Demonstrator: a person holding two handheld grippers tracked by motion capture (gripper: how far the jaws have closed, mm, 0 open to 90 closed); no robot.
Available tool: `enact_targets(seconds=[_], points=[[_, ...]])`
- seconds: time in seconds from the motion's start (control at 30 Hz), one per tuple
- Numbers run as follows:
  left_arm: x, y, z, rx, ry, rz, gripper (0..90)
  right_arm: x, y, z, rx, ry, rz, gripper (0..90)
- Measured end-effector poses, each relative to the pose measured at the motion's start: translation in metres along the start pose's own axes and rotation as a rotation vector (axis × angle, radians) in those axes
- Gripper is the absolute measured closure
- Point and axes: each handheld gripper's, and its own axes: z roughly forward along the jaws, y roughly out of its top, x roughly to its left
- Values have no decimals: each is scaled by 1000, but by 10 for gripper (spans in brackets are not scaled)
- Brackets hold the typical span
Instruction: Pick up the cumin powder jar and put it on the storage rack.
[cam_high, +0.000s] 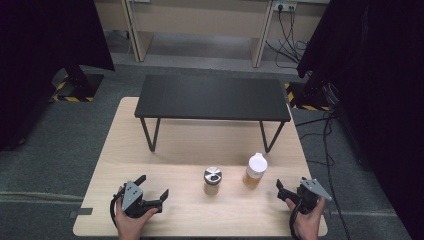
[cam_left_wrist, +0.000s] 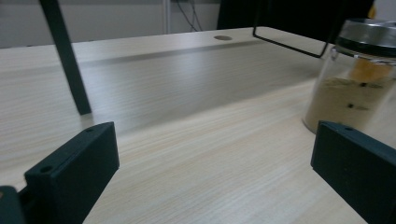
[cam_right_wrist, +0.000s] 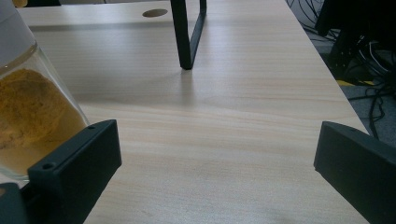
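Observation:
Two spice jars stand near the front middle of the light wood table (cam_high: 165, 150). One is a glass jar with a silver metal lid (cam_high: 212, 180), holding pale brown powder, seen at the right of the left gripper view (cam_left_wrist: 348, 88). The other is a jar with a white cap (cam_high: 255, 170) and orange powder, at the left edge of the right gripper view (cam_right_wrist: 28, 112). My left gripper (cam_high: 152, 189) rests at the front left, open and empty. At the front right corner my right gripper (cam_high: 292, 189) is also open with nothing between its jaws, just right of the white-capped jar.
A low black shelf (cam_high: 212, 97) on thin metal legs stands across the back half of the table. Its legs (cam_left_wrist: 65, 56) (cam_right_wrist: 187, 32) show in both gripper views. Cables and dark stands (cam_high: 320, 90) lie on the grey floor to the right.

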Motion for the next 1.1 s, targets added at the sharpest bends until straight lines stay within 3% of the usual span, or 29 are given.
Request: enact_targets(seconds=[0.07,0.13,0.23,0.43,0.8,1.1], points=[[3,6,-1,2,-54,25,3,-1,0,0,-1,2,3,8],[4,8,-1,-3,-76,28,7,-1,0,0,-2,2,4,8],[9,15,1,-6,-159,39,17,-1,0,0,0,4,1,8],[13,31,19,22,-303,82,18,0,0,0,2,4,-6,8],[-4,54,65,88,-409,181,13,2,0,0,-1,-2,-19,8],[-9,67,95,145,-443,214,24,3,0,0,-2,-3,-28,8]])
